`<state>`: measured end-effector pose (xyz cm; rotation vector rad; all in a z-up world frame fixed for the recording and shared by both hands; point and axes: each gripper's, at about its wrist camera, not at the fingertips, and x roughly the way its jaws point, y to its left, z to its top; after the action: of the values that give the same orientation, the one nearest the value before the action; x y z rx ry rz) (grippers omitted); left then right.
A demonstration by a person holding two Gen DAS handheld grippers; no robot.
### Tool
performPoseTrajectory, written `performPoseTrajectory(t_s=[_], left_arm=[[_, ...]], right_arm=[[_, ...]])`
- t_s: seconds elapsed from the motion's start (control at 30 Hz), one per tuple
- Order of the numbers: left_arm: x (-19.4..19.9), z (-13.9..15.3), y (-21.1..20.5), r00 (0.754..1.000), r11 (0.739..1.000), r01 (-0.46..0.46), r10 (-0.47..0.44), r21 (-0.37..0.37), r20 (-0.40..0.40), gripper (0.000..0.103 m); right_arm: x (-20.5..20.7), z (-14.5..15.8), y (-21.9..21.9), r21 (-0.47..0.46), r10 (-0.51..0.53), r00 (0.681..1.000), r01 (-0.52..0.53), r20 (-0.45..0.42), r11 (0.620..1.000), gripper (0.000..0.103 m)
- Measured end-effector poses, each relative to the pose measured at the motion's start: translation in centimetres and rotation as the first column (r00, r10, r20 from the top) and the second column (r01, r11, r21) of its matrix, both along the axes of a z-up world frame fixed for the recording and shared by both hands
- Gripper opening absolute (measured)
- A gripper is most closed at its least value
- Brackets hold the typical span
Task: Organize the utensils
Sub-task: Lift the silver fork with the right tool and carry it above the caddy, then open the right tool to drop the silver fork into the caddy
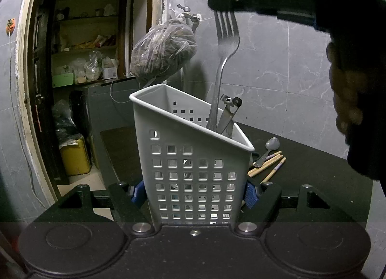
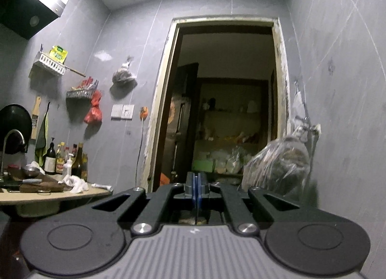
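A white perforated utensil holder [image 1: 193, 170] stands on the black counter [image 1: 313, 165]. My left gripper [image 1: 194, 193] is shut on it, blue pads [image 1: 137, 192] pressing its two sides. A steel fork [image 1: 226, 37] stands tines up, its handle down inside the holder beside a metal opener [image 1: 230, 110]. My right gripper [image 1: 225, 6], held by a hand [image 1: 349, 91], is shut on the tips of the fork's tines. In the right wrist view that gripper [image 2: 196, 189] shows its blue pads together; the fork is hidden below them. A spoon [image 1: 271, 145] and wooden chopsticks [image 1: 267, 166] lie on the counter right of the holder.
A filled plastic bag [image 1: 164, 52] hangs from a wall tap just behind the holder, also in the right wrist view [image 2: 277, 165]. An open doorway [image 2: 224, 110] leads to a storeroom with shelves. A cluttered counter with bottles [image 2: 60, 158] lies far left.
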<state>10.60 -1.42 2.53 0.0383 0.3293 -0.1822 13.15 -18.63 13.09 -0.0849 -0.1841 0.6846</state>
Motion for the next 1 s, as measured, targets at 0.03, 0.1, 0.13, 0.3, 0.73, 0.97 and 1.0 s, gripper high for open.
performPoseTrajectory(t_s=[0.03,0.1,0.13,0.3,0.73,0.97,1.0], left_arm=[[0.0,0.0,0.0,1.0,1.0,0.0,0.0,0.0,0.0,0.076],[0.0,0.0,0.0,1.0,1.0,0.0,0.0,0.001,0.0,0.076],[0.0,0.0,0.0,1.0,1.0,0.0,0.0,0.001,0.0,0.076],[0.0,0.0,0.0,1.0,1.0,-0.001,0.001,0.001,0.0,0.076],[0.0,0.1,0.0,1.0,1.0,0.0,0.0,0.001,-0.001,0.076],[0.0,0.2,0.1,1.0,1.0,0.0,0.0,0.0,-0.003,0.076],[0.0,0.3,0.1,1.0,1.0,0.0,0.0,0.0,-0.003,0.076]], right_arm=[[0.1,-0.2,0.1,-0.006,0.003,1.0,-0.003,-0.009,1.0,0.003],[0.0,-0.6,0.2,-0.015,0.01,1.0,-0.01,-0.023,1.0,0.003],[0.0,-0.7,0.3,-0.021,0.012,1.0,-0.012,-0.029,1.0,0.003],[0.1,-1.3,0.5,-0.045,0.018,0.998,-0.021,-0.053,0.999,0.003],[0.7,-1.8,0.8,-0.067,0.024,0.995,-0.03,-0.093,0.997,0.004],[0.6,-1.2,-0.6,0.008,0.032,0.997,-0.031,-0.076,0.999,0.056],[0.6,-1.1,-0.9,0.02,0.022,0.997,-0.02,-0.067,1.0,0.065]])
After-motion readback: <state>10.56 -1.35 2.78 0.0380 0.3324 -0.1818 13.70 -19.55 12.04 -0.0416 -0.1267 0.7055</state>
